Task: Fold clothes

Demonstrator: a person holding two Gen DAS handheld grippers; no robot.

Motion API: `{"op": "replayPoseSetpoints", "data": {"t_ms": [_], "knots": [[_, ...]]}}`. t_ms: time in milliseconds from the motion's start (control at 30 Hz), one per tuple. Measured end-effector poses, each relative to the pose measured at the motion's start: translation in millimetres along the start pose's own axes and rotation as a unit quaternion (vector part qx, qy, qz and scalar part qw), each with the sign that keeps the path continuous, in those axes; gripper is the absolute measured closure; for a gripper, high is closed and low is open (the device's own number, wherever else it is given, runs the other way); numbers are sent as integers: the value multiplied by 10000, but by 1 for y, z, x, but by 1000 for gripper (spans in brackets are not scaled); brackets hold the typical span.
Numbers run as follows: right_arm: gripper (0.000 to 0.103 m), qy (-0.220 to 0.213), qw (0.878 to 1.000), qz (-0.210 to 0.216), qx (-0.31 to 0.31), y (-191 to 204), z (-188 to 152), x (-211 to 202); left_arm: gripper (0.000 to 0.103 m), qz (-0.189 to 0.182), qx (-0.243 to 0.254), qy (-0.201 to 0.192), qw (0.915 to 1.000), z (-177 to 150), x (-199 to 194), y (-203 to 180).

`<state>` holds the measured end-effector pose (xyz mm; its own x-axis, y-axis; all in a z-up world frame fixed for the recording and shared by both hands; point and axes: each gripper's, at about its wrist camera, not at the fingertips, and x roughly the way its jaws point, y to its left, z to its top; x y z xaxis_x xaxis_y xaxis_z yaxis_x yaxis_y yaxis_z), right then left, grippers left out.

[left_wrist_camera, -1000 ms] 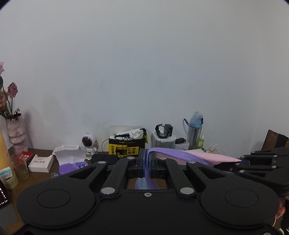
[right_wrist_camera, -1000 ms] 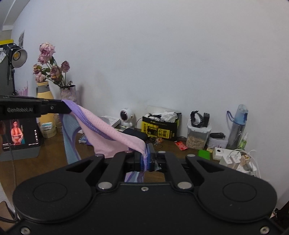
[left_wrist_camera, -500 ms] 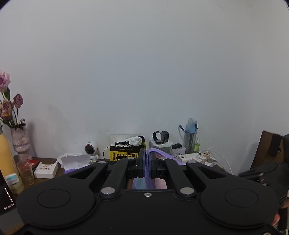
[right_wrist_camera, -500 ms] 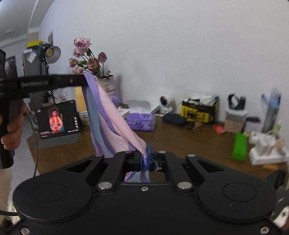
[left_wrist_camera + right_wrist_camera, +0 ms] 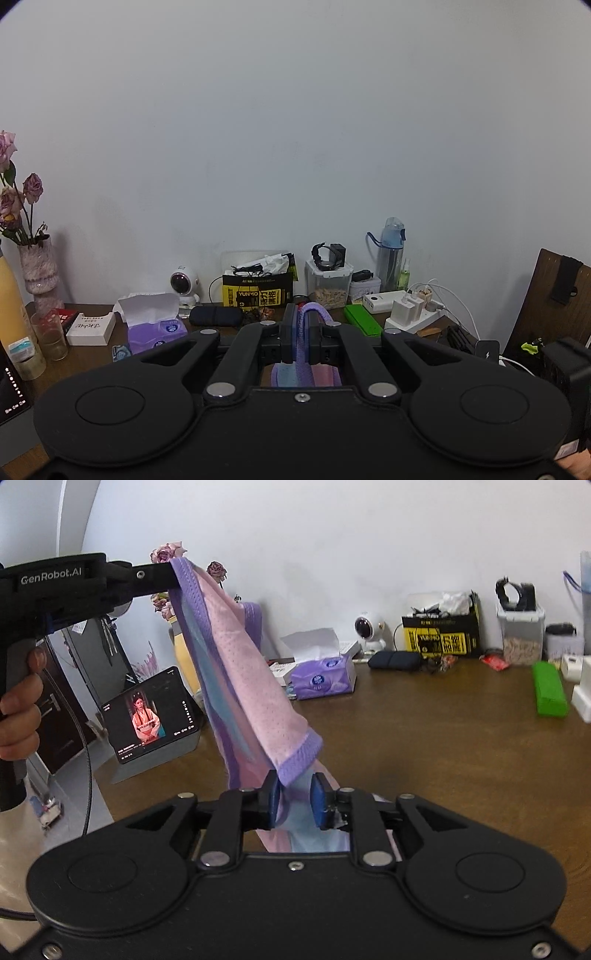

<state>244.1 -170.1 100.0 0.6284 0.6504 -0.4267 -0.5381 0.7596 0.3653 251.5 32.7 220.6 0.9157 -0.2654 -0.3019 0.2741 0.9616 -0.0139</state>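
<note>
Up high, your left tool (image 5: pixel 173 579) pinches the pink-and-purple garment (image 5: pixel 236 672) by its hem, while your right tool (image 5: pixel 293 803) stands spread around the hanging lower edge.

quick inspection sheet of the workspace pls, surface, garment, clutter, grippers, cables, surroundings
surface: brown wooden table, bare in the middle.
job's things: pink and purple mesh garment hanging off the table.
clutter: tissue box, green box, yellow-and-black bag, small white camera, water bottle, all toward the wall.
grippers: left gripper shut on the garment's purple hem; right gripper open, cloth between its pads.
cables: white leads at the power strip.
surroundings: white wall, vase of roses, phone playing video.
</note>
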Motion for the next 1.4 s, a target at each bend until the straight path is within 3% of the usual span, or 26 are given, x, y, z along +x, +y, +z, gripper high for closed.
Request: {"op": "replayPoseSetpoints", "data": {"t_ms": [100,233,300,400,500,567,733,833,1000,1200,1300,1400], "knots": [[66,-156,9993,-264,-225,6,-6,-1,99,-18,1,20,10000,-1,1,0],[66,-469,9903,-861,-987,23,-14,-1,99,-45,41,43,10000,-3,3,-3],[66,-624,9819,-1156,-1366,32,-19,-1,99,-24,65,59,10000,-4,3,-4],[66,-878,9574,-1568,-2259,51,-34,-4,99,-21,51,109,9999,-5,3,-2],[66,-1198,9172,-1852,-3319,72,-58,-9,99,-4,47,181,9998,-8,7,0],[66,-1339,8796,-2028,-4090,86,-74,-5,99,-36,29,223,9997,-10,9,0],[68,-1045,8130,-2447,-5179,98,-93,25,99,-128,80,221,9996,-13,7,-3],[68,-978,7837,-2644,-5535,99,-101,39,99,-166,156,223,9995,-13,4,-5],[68,-876,7813,-2642,-5587,96,-100,50,99,-211,276,188,9992,-15,-1,-6],[69,-659,7883,-2437,-5612,94,-95,59,99,-384,434,205,9981,-18,-4,-13],[94,-540,7961,-2334,-5557,91,-92,60,99,-375,444,245,9980,-20,-3,-13],[100,-513,7998,-2262,-5537,89,-91,55,99,-284,364,300,9985,-23,2,-5]]}}
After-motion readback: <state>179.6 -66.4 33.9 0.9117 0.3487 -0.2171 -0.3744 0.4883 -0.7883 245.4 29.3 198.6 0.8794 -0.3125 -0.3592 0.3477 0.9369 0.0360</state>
